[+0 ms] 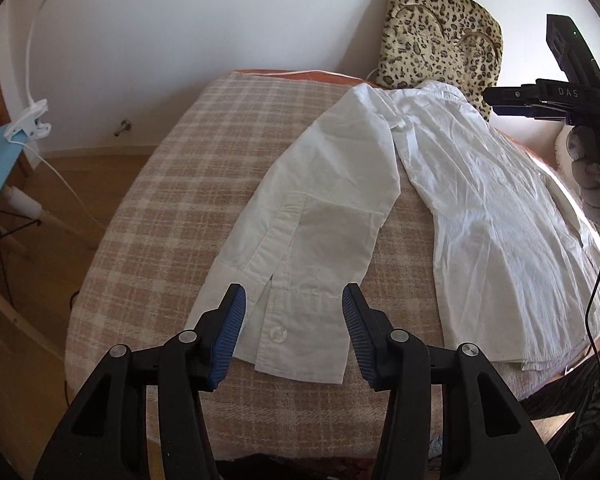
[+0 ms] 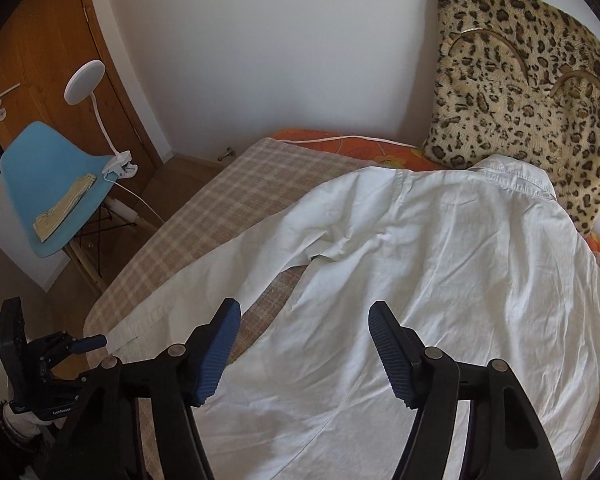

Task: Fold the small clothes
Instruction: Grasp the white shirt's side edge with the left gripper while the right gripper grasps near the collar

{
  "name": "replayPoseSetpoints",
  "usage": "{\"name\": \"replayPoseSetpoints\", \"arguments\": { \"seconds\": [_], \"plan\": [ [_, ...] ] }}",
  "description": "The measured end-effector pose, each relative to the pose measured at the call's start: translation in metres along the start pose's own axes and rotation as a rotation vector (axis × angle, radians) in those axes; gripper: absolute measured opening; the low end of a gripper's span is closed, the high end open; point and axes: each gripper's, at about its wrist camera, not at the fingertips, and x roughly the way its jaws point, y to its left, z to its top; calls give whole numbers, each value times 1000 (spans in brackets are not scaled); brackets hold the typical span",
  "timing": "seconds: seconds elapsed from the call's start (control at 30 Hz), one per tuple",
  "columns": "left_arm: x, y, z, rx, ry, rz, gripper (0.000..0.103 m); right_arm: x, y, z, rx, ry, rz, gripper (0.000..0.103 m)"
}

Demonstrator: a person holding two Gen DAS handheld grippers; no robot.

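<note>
A white shirt (image 2: 440, 264) lies back up on the checked blanket (image 1: 172, 208), collar toward the wall. One long sleeve (image 1: 332, 184) stretches out to the near left. Its buttoned cuff (image 1: 288, 336) lies flat on the blanket between the blue pads of my left gripper (image 1: 293, 294). The jaws stand apart and do not press on it. From the right wrist view the left gripper (image 2: 94, 342) sits at the cuff's end near the bed edge. My right gripper (image 2: 306, 306) hovers open over the shirt's lower body with nothing in it. It also shows side-on as the right gripper (image 1: 512, 100) beyond the shirt.
A leopard-print cushion (image 2: 520, 80) leans on the wall behind the collar. Beside the bed stands a blue chair (image 2: 48, 168) with a folded cloth (image 2: 64, 208) and a clip lamp (image 2: 118, 166). A wooden door (image 2: 40, 40) is behind it. A grey plush toy (image 1: 586, 168) sits at the right.
</note>
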Motion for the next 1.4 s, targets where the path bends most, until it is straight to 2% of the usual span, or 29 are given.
{"name": "replayPoseSetpoints", "arguments": {
  "seconds": [0.07,0.17,0.3,0.4,0.43,0.47,0.53,0.63,0.73,0.87,0.93,1.03,1.2,1.4],
  "plan": [
    [4,13,2,-29,2,40,48,13,6,7,-18,24,12,65],
    [17,26,1,-43,41,84,48,28,13,17,-32,49,24,65],
    [39,34,-6,-75,110,55,48,42,20,33,-61,50,7,65],
    [41,36,-6,-98,101,46,47,47,19,42,-55,46,2,65],
    [40,36,-5,-98,96,42,34,49,18,44,-54,44,-4,65],
    [41,37,-4,-100,93,36,17,50,17,46,-56,43,-12,65],
    [40,39,-2,-125,87,-5,6,53,14,50,-54,41,-29,65],
    [27,36,5,-143,26,-41,4,57,3,54,-37,31,-40,65],
    [0,19,14,-116,-80,-94,4,59,-8,58,-20,24,-55,65],
    [-28,-24,21,-8,-179,-184,4,62,-19,68,-10,24,-76,65],
    [-32,-44,20,46,-183,-237,4,66,-22,75,-19,31,-91,65],
    [-33,-70,13,122,-169,-279,4,74,-28,89,-19,50,-82,65],
    [-38,-104,3,254,-180,-279,3,104,-40,110,53,116,12,65],
    [-37,-135,-14,392,-169,-304,3,148,-50,115,141,215,34,65]
  ]
}}
